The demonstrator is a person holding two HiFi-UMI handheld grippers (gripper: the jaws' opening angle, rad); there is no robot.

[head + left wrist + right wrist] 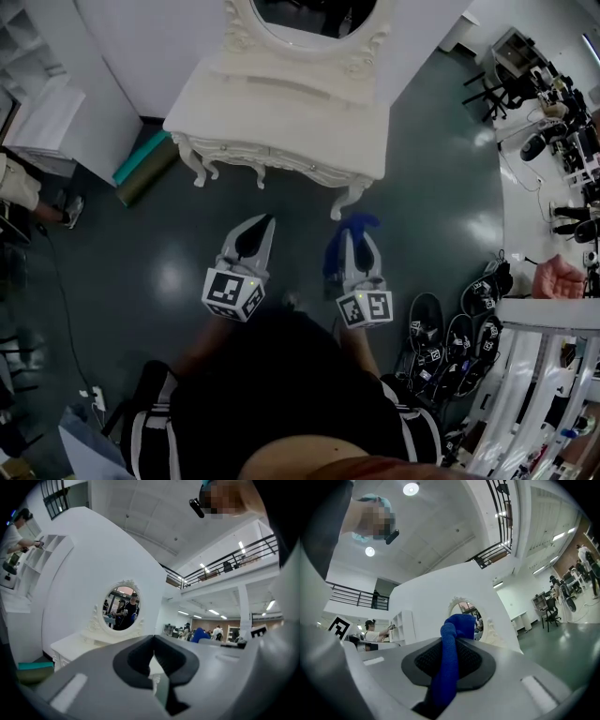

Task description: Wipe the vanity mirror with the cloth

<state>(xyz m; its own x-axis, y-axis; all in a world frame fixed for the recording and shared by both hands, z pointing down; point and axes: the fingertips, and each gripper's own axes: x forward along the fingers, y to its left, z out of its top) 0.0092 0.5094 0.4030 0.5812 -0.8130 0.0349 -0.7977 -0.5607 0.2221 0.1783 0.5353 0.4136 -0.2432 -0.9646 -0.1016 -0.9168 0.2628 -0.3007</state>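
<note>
The person is standing back from the white dressing table (281, 112). The right gripper (353, 240) is pinching the blue cloth (362, 223) tight, while the left gripper (263, 226) is riding along closed and empty. The vanity mirror (314, 17) is waiting well ahead, so I'd say all the wiping is yet to come.
</note>
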